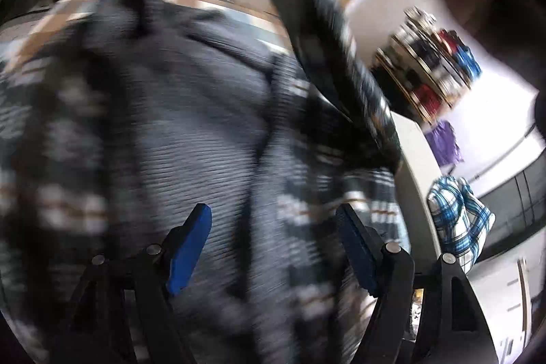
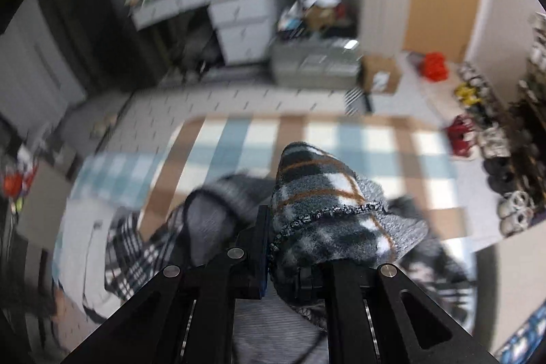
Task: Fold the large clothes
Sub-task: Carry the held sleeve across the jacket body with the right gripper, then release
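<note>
Right wrist view: my right gripper clenched on hem of plaid fleece garment, lifted over checkered mat. Left gripper released, pads clear of cloth. Fleece soft, bulky, floppy; I judge stitched edge best hold.

Left gripper jaws apart, angled down; right gripper jaws clamped, angled down.

Left wrist view: tilted steeply down, close over the plaid fleece garment. Right wrist view: angled down, facing the checked rug and far room. Shared: garment, rug.
</note>
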`<state>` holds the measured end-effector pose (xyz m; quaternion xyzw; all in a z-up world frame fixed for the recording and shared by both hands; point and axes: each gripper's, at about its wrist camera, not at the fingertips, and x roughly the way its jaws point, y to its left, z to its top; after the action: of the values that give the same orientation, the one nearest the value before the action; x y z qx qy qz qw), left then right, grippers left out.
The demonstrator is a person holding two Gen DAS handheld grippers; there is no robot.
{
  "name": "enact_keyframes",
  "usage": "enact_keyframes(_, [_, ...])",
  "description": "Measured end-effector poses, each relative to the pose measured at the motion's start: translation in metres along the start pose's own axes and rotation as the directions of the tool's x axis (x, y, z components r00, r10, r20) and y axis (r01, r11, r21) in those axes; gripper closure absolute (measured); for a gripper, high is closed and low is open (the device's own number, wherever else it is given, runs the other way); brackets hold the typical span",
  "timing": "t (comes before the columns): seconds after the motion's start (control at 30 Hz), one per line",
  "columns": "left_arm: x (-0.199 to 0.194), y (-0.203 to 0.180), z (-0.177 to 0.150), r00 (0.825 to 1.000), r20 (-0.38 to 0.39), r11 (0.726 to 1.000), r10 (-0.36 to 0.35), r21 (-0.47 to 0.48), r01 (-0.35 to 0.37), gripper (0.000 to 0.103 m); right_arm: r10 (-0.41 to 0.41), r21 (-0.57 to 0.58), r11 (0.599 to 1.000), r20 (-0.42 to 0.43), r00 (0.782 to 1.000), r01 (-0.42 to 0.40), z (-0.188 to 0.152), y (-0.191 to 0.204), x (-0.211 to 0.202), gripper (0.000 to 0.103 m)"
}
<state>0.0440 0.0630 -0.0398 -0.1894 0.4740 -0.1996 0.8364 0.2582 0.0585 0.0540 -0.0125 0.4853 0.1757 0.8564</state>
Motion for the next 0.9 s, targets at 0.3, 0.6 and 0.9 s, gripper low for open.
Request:
enact_keyframes(0.3, [-0.058, 0.059, -0.010, 0.989, 0.143, 0.995, 0.025, -0.103, -0.011, 0.032, -0.025, -0.218, 0.976, -0.231, 0.973, -0.027, -0.081, 0.062, 0.102, 0.091])
enact_keyframes(0.6, [-0.078, 0.070, -0.025, 0.974, 0.212, 0.992, 0.085, -0.107, -0.063, 0.032, 0.244, -0.215, 0.936, -0.174, 0.954, -0.279, -0.101, 0.064, 0.042, 0.006])
enact_keyframes(0.9, [-0.088, 0.051, -0.018, 0.962, 0.220, 0.985, 0.165, -0.092, -0.148, 0.031, 0.508, -0.125, 0.858, 0.062, 0.859, -0.498, -0.095, 0.015, -0.062, 0.006])
